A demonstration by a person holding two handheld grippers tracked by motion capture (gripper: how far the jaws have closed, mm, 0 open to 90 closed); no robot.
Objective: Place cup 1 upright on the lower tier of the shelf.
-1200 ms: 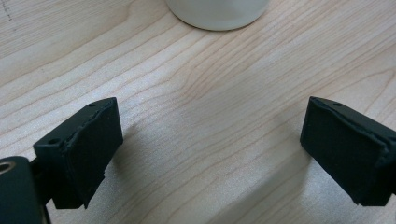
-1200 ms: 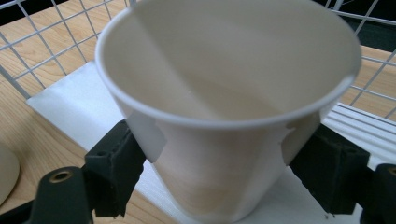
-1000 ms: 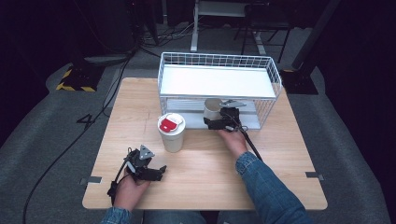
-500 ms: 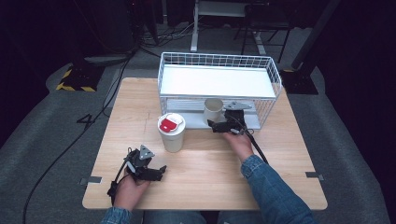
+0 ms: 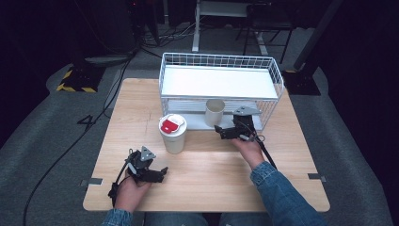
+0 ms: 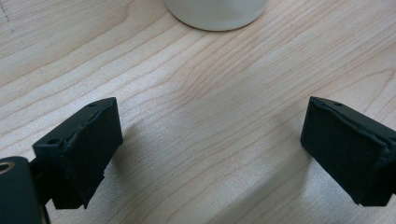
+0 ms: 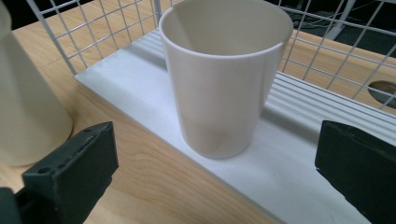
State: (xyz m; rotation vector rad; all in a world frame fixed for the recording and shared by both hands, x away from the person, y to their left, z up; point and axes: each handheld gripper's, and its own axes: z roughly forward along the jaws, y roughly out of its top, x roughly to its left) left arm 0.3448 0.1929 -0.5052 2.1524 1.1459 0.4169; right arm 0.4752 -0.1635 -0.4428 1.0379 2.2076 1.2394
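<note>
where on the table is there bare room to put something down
Bare wood lies along the table's front edge between the left gripper and the sleeve, and on the left side beside the wire rack. It is crowded around the lidded cup, the open cup and the right gripper.

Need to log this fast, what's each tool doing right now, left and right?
Left tool: open, holding nothing, over the table.
Right tool: open, holding nothing, facing the cup on the rack's lower shelf.
</note>
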